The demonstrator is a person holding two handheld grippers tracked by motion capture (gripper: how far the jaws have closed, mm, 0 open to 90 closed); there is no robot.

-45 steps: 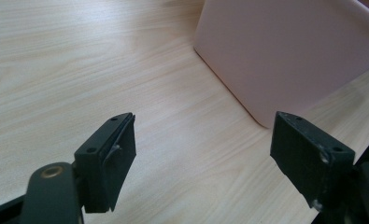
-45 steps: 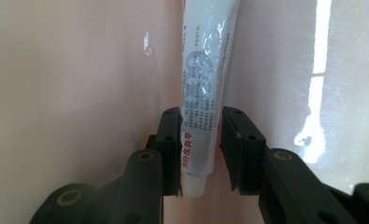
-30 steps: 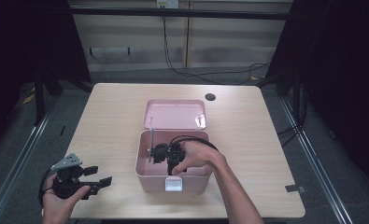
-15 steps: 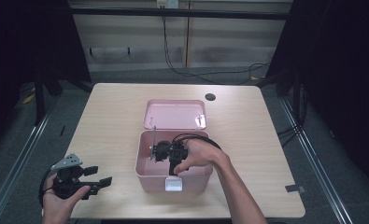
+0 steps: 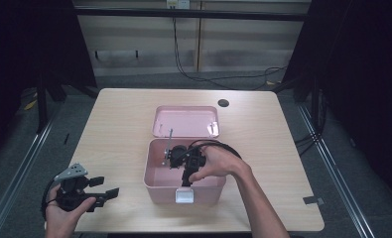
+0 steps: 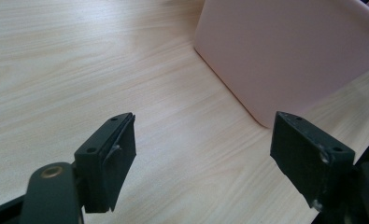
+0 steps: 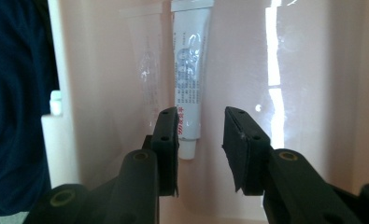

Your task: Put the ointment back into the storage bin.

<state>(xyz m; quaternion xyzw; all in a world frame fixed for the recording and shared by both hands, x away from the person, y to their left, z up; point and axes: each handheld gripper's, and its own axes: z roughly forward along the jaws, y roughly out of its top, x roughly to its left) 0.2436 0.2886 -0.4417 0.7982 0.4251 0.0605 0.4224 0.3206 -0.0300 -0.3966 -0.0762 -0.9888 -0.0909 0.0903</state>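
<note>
Right gripper (image 5: 176,159) reaching down into the pink box (image 5: 156,184) for the white tube (image 7: 189,74).

The person is lowering the right gripper inside the open box at the near middle of the table (image 5: 114,124), with its jaws parted a little and gripping nothing; the tube is lying flat on the box floor, its cap end just past the left jaw and slightly left of the gap. The reach looks to be in hand and the grasp not yet made. The next move probably calls for shifting a touch left so both jaws straddle the tube, then closing. The left gripper (image 5: 106,192) is waiting wide open and empty over the table's near left, beside the box wall; the lid (image 5: 186,121) is lying just beyond the box.
</note>
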